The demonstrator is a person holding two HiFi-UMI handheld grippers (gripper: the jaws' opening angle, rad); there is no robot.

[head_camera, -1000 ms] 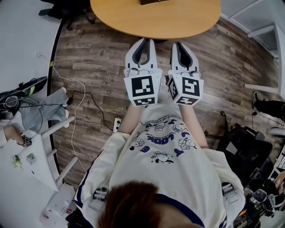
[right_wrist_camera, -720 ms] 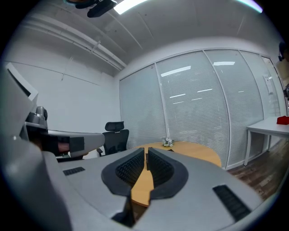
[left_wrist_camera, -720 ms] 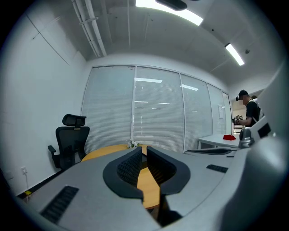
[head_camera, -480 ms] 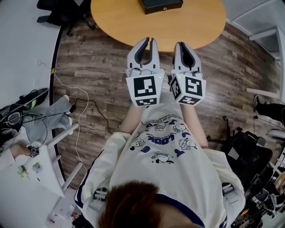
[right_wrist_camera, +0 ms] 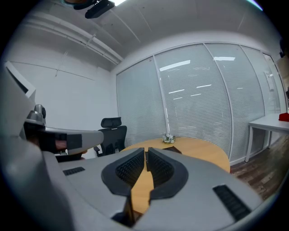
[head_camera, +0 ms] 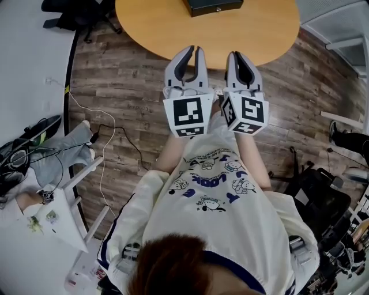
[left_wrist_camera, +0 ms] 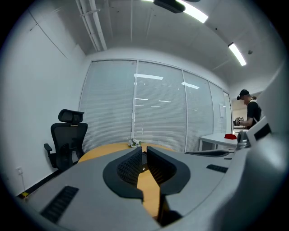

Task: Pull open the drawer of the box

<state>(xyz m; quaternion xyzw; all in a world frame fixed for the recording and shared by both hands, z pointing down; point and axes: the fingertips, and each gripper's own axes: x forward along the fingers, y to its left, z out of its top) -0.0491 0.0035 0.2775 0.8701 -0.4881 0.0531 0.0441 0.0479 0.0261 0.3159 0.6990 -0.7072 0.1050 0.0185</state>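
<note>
**Head view:** a person [head_camera: 219, 213] in a white printed shirt is holding the left gripper [head_camera: 195, 53] and the right gripper [head_camera: 234, 57] just beside each other, both pointing toward 12 o'clock at a round wooden table [head_camera: 167, 26]. The black box [head_camera: 212, 5] is resting on the table at 12 o'clock, partly cut off by the upper edge of the frame and well apart from both grippers. Whether its drawer is in or out is not discernible. Cables [head_camera: 112, 121] are trailing over the wood-plank floor [head_camera: 127, 75] at 9 o'clock. **Left gripper view:** the fingers [left_wrist_camera: 128, 164] are lying together, leaving only a thin slit between the tips, and are clamping nothing. The tabletop is showing beyond them, with a small bunch of flowers [left_wrist_camera: 134, 143] at 12 o'clock and a black office chair [left_wrist_camera: 67, 135] at 9 o'clock. **Right gripper view:** the fingers [right_wrist_camera: 131, 167] are likewise meeting at the tips and are holding nothing, with the same tabletop lying beyond them.
</note>
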